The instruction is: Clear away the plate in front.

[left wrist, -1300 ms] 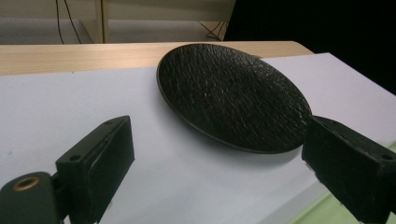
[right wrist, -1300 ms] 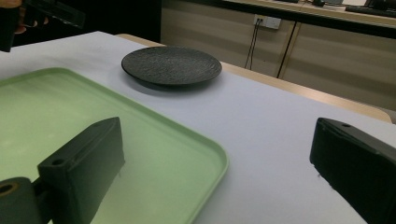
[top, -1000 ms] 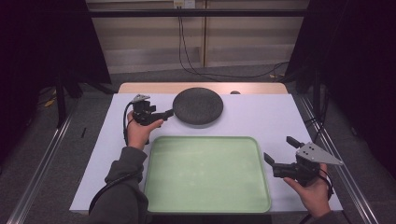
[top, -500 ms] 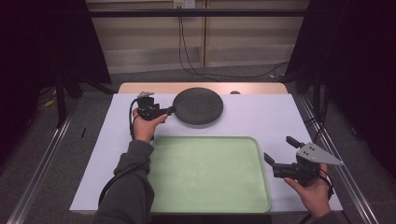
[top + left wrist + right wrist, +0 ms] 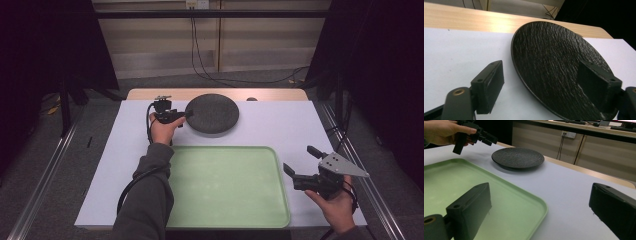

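A round black textured plate [image 5: 212, 114] [image 5: 517, 157] rests on the white table behind a pale green tray [image 5: 225, 148]. My left gripper [image 5: 187, 114] has reached the plate's left edge. In the left gripper view the plate's rim [image 5: 524, 75] runs between the jaws of that gripper [image 5: 541, 72], one over the table and one over the plate. The jaws have just been closing, and the pads still stand apart from the rim. My right gripper [image 5: 301, 161] [image 5: 541, 195] is held open to the right of the tray with nothing in it. The right gripper view also shows my left gripper [image 5: 486, 137] beside the plate.
The white table cover [image 5: 280, 125] has bare room right of the plate and around the tray [image 5: 541, 207]. A strip of wooden tabletop [image 5: 150, 94] runs along the back. Metal rails [image 5: 45, 170] flank the table on the floor.
My left hand has moved right and slightly down, bringing its gripper from beside the plate onto the plate's left rim. The right hand has stayed still.
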Demonstrator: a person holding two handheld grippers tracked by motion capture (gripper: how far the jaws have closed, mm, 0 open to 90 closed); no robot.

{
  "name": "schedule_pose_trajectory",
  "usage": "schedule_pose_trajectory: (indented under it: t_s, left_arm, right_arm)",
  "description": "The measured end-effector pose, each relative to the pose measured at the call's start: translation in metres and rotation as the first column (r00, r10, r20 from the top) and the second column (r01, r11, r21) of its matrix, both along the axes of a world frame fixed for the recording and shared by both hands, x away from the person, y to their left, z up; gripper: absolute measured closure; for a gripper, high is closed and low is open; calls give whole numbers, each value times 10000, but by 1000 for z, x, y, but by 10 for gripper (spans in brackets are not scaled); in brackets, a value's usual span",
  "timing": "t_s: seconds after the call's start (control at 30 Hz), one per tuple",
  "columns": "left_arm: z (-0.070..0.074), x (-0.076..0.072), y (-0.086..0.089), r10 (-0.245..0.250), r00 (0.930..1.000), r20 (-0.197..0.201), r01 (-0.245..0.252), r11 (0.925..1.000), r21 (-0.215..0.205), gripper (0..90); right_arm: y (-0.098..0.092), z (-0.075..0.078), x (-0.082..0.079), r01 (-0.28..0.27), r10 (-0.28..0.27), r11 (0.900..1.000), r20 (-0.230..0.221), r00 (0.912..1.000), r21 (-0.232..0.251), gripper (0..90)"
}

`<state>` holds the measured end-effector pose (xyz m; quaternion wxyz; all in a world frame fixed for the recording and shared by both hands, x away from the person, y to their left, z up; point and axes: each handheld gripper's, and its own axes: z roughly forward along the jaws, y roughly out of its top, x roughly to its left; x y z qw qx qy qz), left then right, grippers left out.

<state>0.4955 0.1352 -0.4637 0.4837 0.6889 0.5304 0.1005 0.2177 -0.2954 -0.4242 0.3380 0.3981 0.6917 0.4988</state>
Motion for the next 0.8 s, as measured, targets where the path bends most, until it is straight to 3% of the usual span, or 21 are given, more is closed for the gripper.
schedule_pose_trajectory:
  t_s: [0.13,0.4,0.5,0.7,0.77,0.8]
  left_arm:
    - [-4,3,-3,30,10000,-4,-30,10000,-33,261]
    - [-11,11,-6,149,9972,-727,-159,9998,-128,296]
    - [-11,12,-8,308,9971,-696,-315,9995,-80,299]
    - [-15,15,-8,459,9918,-1191,-501,9982,-321,345]
    - [-17,15,-10,521,9888,-1402,-622,9957,-686,399]
    - [-18,15,-10,423,9885,-1449,-517,9968,-616,425]
  right_arm:
    - [0,0,0,33,-33,10000,-32,10000,50,36]
    - [0,0,0,-108,108,9999,-19,9999,63,37]
    - [0,1,0,-120,120,9999,-47,9999,102,37]
    - [0,1,0,-130,131,9998,-47,9999,158,41]
    - [0,1,0,-148,149,9998,-51,9999,145,41]
    - [0,1,0,-134,135,9998,-68,9999,149,42]
